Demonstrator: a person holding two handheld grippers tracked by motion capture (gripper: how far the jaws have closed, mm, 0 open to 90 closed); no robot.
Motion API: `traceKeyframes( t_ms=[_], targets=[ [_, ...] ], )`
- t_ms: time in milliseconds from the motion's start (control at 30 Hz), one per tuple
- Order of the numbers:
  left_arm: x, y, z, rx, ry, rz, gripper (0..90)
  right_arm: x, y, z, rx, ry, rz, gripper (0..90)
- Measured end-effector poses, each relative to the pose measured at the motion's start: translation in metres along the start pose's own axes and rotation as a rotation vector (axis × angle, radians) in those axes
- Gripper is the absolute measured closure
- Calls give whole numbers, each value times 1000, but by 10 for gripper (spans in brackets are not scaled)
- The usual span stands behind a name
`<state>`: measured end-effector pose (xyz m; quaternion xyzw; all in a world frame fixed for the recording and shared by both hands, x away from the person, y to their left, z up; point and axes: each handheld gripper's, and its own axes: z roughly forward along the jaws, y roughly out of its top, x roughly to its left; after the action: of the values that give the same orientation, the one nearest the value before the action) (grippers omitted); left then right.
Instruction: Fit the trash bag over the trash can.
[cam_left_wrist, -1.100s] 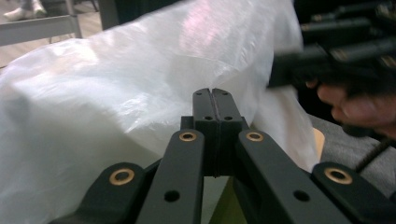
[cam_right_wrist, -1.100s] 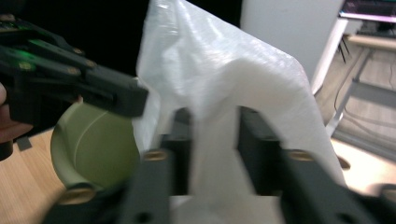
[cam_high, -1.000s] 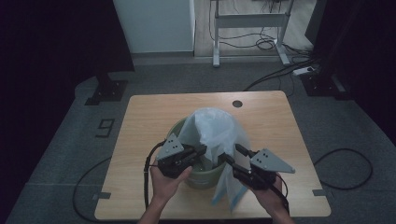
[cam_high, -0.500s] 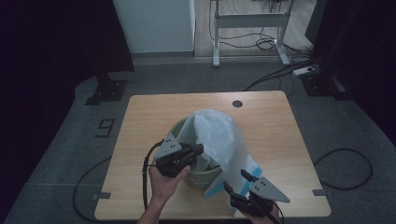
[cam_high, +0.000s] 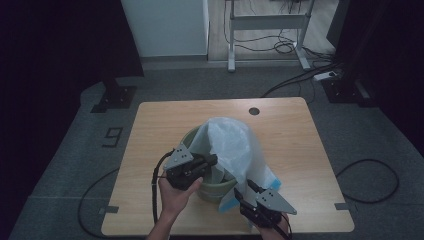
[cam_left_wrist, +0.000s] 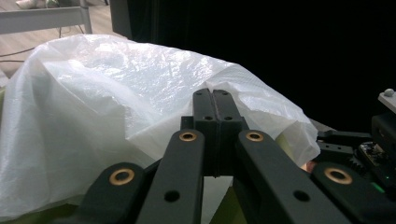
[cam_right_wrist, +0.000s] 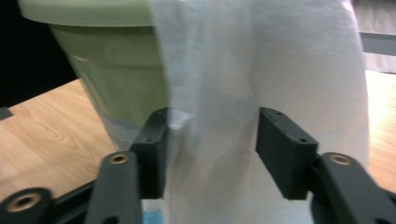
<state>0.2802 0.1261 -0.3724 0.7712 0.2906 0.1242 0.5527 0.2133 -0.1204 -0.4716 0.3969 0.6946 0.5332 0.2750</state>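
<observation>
A pale green bucket (cam_high: 209, 192) stands near the front of the wooden table (cam_high: 160, 125). A white plastic bag (cam_high: 232, 145) is draped over its rim and hangs down its right side to the tabletop, with a light blue edge at the bottom. My left gripper (cam_high: 214, 160) sits at the bucket's near-left rim, jaws shut on a fold of the bag (cam_left_wrist: 93, 93). My right gripper (cam_high: 243, 192) is low at the front right of the bucket. It is open, and the hanging bag sheet (cam_right_wrist: 261, 60) lies between its jaws, next to the bucket wall (cam_right_wrist: 116, 79).
A round cable hole (cam_high: 254, 111) sits at the table's far edge. Cables trail from both grippers over the front edge. A white desk frame (cam_high: 265, 30) and floor cables (cam_high: 370, 180) lie beyond the table.
My right gripper has dropped from beside the bucket's rim toward the table's front edge and now faces the hanging bag. The left gripper has stayed at the rim.
</observation>
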Motion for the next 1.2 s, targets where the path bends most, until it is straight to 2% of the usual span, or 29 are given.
traceKeyframes(
  t_ms=[133,400,533,667,933,1067,1200],
  targets=[
    [0,0,0,1,-5,-2,900,-3,1,2,1,6,12,598],
    [-1,-2,0,5,-18,-2,900,-8,4,-2,-8,-3,7,878],
    [-1,-3,-2,13,-28,0,900,-14,7,-9,-20,-33,-1,889],
    [-3,-4,-3,17,-42,1,900,-20,20,-24,-56,-79,-28,889],
    [-14,-3,-3,29,-96,11,900,-29,74,-54,-193,-127,-98,890],
    [-18,-3,-5,38,-118,18,900,-28,102,-60,-244,-126,-133,890],
    [-18,-7,-10,47,-122,18,900,-24,123,-59,-263,-110,-173,890]
  ],
)
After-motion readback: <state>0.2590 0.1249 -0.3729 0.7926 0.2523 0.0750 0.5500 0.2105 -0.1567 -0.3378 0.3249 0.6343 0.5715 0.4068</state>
